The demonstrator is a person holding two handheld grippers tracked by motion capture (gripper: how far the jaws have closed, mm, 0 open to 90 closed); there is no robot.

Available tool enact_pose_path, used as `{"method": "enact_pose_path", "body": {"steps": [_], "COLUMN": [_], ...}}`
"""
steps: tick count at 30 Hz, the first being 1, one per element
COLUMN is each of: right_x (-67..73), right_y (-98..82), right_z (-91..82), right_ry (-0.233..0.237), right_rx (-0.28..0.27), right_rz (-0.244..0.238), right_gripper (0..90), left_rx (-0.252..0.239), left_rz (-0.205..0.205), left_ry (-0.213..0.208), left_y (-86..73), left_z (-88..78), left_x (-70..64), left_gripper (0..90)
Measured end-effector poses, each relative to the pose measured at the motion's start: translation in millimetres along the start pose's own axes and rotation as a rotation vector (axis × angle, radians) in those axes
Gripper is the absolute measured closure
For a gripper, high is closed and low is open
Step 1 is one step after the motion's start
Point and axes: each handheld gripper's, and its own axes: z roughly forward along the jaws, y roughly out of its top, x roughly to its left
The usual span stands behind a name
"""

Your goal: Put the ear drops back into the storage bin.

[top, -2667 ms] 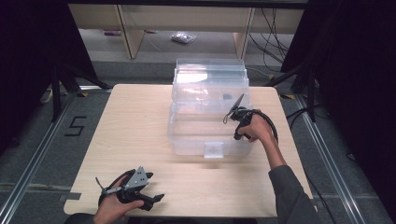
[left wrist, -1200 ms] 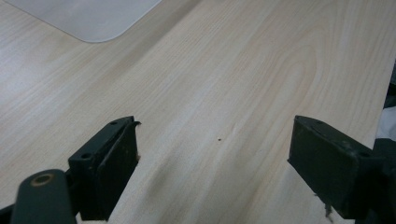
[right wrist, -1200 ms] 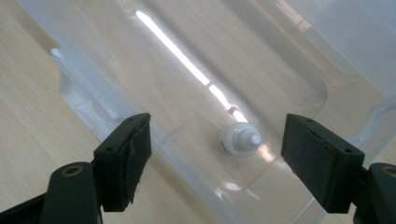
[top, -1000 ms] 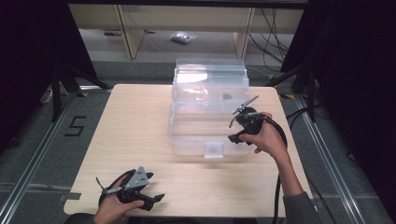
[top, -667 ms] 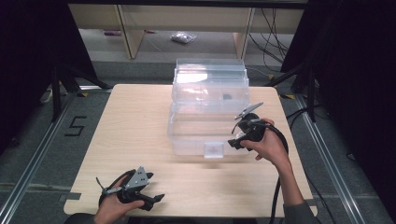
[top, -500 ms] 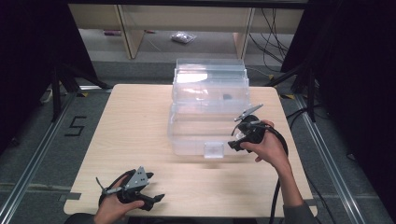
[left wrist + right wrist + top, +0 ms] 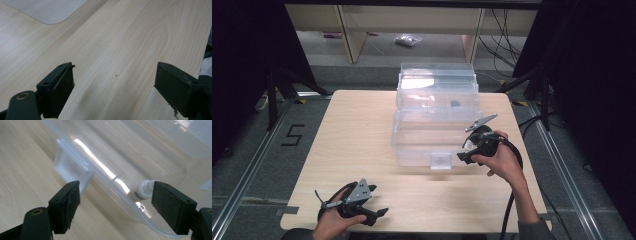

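Observation:
A clear plastic box stands on the wooden table with its lid raised at the back. My right gripper is at the box's near right corner, open. Its jaws have just been opening further. In the right gripper view the box's front rim runs between the jaws and the pads do not touch it. A small white bottle lies inside the box by the right jaw. The front latch tab is just beyond the left jaw. My left gripper rests open at the near left, over bare wood.
A rounded translucent corner of the box lies far ahead of the left gripper. A small dark object shows through the box near the lid. The right gripper's cable trails off the near edge. Shelving legs stand beyond the table.
The right hand has come toward the near side along the box's right edge, from beside its middle to its front right corner. The left hand has stayed where it was.

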Motion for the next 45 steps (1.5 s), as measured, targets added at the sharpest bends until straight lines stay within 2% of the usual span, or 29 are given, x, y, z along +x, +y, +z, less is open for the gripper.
{"method": "enact_pose_path", "body": {"steps": [1,4,9,10,11,12,13,18,19,23,24,27,28,29,30,32,34,35,37,38,39,40,45], "right_x": [0.2,2.9,4.8,7.5,8.3,7.2,9.0,11.0,13.3,14.7,15.8,19.6,19.1,17.8,19.6,20.2,21.5,19.4,22.0,23.5,21.7,23.7,28.6], "right_y": [-0.7,-1.8,-4.0,-4.6,-4.9,-4.9,-4.9,-4.2,-4.3,-8.8,-9.9,-15.2,-17.2,-18.6,-21.4,-23.5,-27.0,-27.4,-30.0,-31.7,-31.7,-32.9,-36.8], "right_z": [0.4,-0.9,-0.1,-0.9,-0.7,-0.5,-0.7,1.5,1.4,3.0,1.5,0.5,0.5,-0.1,-0.3,-1.7,-1.8,-2.7,-3.1,-2.2,-3.2,-4.4,-4.1], "right_ry": [0.005,0.012,0.004,0.014,0.009,-0.003,0.007,0.004,0.006,0.028,0.018,0.023,0.021,0.022,0.026,0.030,0.017,0.018,0.018,0.012,0.016,0.017,-0.001], "right_rx": [-0.004,-0.002,-0.016,-0.005,-0.007,-0.016,-0.011,-0.031,-0.025,-0.037,-0.029,-0.026,-0.031,-0.030,-0.034,-0.032,-0.045,-0.047,-0.053,-0.062,-0.060,-0.057,-0.063], "right_rz": [-0.014,-0.003,-0.040,-0.011,-0.007,-0.027,-0.008,-0.050,-0.030,-0.052,-0.047,-0.021,-0.037,-0.063,-0.039,-0.040,-0.037,-0.068,-0.039,-0.042,-0.072,-0.054,-0.052], "right_gripper": [23.7,23.5,23.3,23.3,23.2,23.1,23.1,22.9,22.9,23.0,22.9,22.9,22.8,22.8,22.8,22.7,22.6,22.5,22.3,22.3,22.3,22.2,21.6], "left_rx": [-0.002,-0.003,-0.005,-0.005,-0.002,-0.005,-0.004,-0.008,-0.008,-0.005,-0.004,-0.001,0.004,-0.003,-0.005,-0.002,-0.002,-0.011,-0.003,-0.002,-0.001,-0.001,-0.003], "left_rz": [0.005,0.015,-0.002,-0.002,0.000,-0.002,-0.002,0.004,0.013,-0.003,0.013,-0.004,-0.003,-0.001,-0.002,0.012,0.015,0.003,0.014,0.013,0.012,0.013,0.014], "left_ry": [0.003,0.001,0.003,0.003,0.005,0.003,0.003,0.004,0.004,0.003,0.001,0.000,-0.008,0.005,0.003,0.001,0.001,0.001,0.001,0.002,0.002,0.001,0.002], "left_y": [0.1,0.3,-0.1,-0.1,0.0,-0.2,-0.2,-0.4,-0.2,-0.2,0.2,-0.1,0.1,-0.1,-0.1,0.3,0.2,0.1,0.3,0.3,0.3,0.3,0.3], "left_z": [-0.1,-0.2,0.1,0.1,-0.2,0.2,0.2,0.1,-0.1,0.1,-0.1,0.0,-0.4,-0.1,0.1,-0.2,0.0,0.5,-0.1,-0.2,-0.2,-0.2,-0.1], "left_x": [0.0,0.5,-0.2,-0.2,-0.1,-0.2,-0.2,0.0,0.6,-0.3,0.5,-0.2,0.2,-0.3,-0.3,0.3,0.5,-0.5,0.5,0.3,0.3,0.4,0.4], "left_gripper": [15.1,15.1,15.1,15.1,15.1,15.1,15.1,15.1,15.1,15.1,15.1,15.1,15.1,15.1,15.1,15.1,15.1,15.1,15.1,15.1,15.1,15.1,15.1]}}
